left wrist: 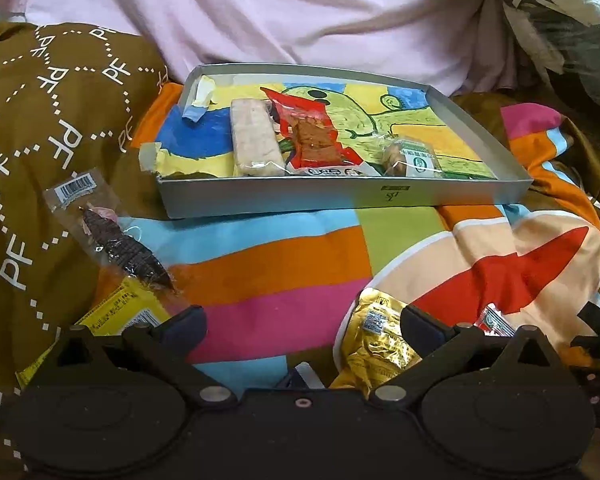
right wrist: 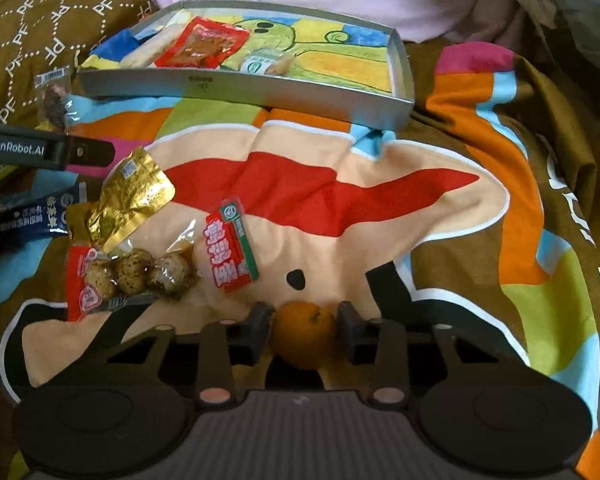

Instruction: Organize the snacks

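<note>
Grey tray [left wrist: 340,196]: cardboard, shallow, set on a colourful blanket [left wrist: 268,264]; lined with a crayon drawing.
Tray contents: pale rice bar [left wrist: 254,140], red jerky packet [left wrist: 314,136] and small green-labelled snack [left wrist: 414,158] laid side by side along the near wall.
Left gripper [left wrist: 302,322]: jaws spread wide, nothing held; hovered over the blanket, gold foil packet [left wrist: 376,344] beside its right finger.
Left-side snacks: clear dark-snack packet [left wrist: 116,236] with barcode and yellow packet [left wrist: 116,314] left on the bedding, outside the tray.
Right gripper [right wrist: 305,330]: jaws partly closed around a small orange [right wrist: 305,332], fingers seen at either side of it; actual contact cannot be told.
Near right gripper: red quail-egg packet [right wrist: 140,272] and dark blue packet [right wrist: 32,216] seen to the left, on the blanket.
Backdrop: pink sheet [left wrist: 260,12] seen behind the tray.
</note>
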Action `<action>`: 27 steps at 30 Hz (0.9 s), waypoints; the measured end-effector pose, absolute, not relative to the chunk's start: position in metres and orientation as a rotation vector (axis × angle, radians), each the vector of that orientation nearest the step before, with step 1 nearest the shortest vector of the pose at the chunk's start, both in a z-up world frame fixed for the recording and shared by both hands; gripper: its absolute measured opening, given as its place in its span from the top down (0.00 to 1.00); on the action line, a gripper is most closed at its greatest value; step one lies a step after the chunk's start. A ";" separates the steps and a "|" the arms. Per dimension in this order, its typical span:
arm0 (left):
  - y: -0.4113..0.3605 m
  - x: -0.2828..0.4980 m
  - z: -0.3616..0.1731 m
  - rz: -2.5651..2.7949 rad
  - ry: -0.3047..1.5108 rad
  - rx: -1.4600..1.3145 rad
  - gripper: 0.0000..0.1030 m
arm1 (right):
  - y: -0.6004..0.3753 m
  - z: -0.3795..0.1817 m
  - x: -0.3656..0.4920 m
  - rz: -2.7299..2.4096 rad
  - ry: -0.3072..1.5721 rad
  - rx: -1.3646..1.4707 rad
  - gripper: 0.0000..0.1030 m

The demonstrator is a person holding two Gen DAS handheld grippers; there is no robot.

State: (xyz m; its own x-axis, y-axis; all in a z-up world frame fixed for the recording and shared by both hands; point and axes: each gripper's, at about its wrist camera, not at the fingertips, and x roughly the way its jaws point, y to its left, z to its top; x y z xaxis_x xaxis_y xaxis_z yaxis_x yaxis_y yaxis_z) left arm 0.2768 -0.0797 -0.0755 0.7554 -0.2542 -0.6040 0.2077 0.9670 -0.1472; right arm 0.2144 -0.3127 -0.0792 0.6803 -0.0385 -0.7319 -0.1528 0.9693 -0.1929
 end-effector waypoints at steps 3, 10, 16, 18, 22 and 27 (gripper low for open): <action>-0.081 0.276 -0.076 -0.254 0.665 -0.066 0.01 | -0.311 -0.078 0.213 0.066 0.811 -0.258 0.63; -0.084 0.274 -0.075 -0.257 0.657 -0.061 0.01 | -0.305 -0.067 0.208 0.054 0.733 -0.301 0.63; -0.085 0.277 -0.074 -0.240 0.654 -0.071 0.01 | -0.296 -0.060 0.207 0.047 0.654 -0.345 0.64; -0.085 0.278 -0.073 -0.228 0.651 -0.069 0.01 | -0.291 -0.058 0.208 0.046 0.615 -0.368 0.64; -0.084 0.283 -0.069 -0.203 0.635 -0.071 0.01 | -0.279 -0.053 0.215 0.055 0.519 -0.383 0.63; -0.080 0.292 -0.063 -0.160 0.606 -0.086 0.01 | -0.268 -0.043 0.238 0.058 0.381 -0.355 0.63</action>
